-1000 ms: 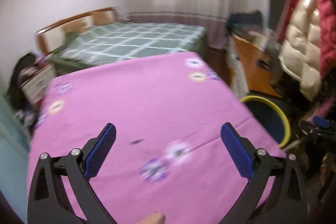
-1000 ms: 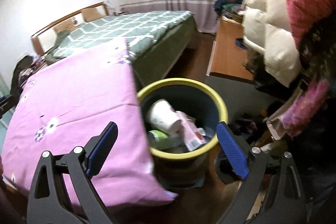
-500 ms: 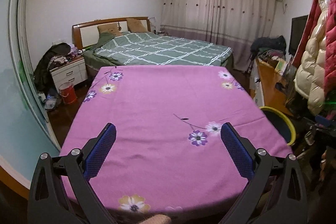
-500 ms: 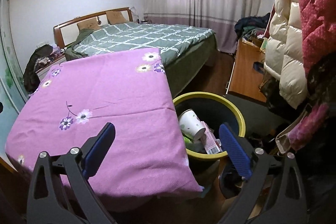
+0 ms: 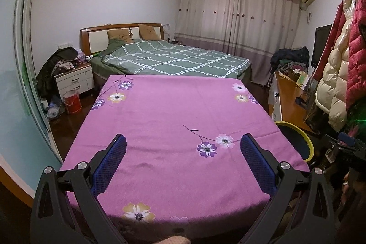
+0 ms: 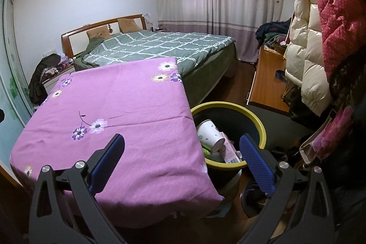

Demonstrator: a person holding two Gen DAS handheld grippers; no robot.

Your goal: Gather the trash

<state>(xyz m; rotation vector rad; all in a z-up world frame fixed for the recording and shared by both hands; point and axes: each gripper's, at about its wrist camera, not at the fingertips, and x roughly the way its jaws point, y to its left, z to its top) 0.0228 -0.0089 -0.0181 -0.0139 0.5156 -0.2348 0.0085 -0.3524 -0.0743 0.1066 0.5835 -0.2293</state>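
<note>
Both black two-finger tongs with blue ribbed pads, left (image 5: pixel 183 161) and right (image 6: pixel 181 161), hang level over the near edge of a table under a purple flowered cloth (image 5: pixel 173 111), jaws wide apart and gripping nothing. No litter shows on the cloth. Trash, including a white paper cup (image 6: pixel 209 135), lies in the dark round bin with a yellow rim (image 6: pixel 258 122) just ahead of the right tong's right finger. Collection appears finished; the next move would be a last check for strays.
</note>
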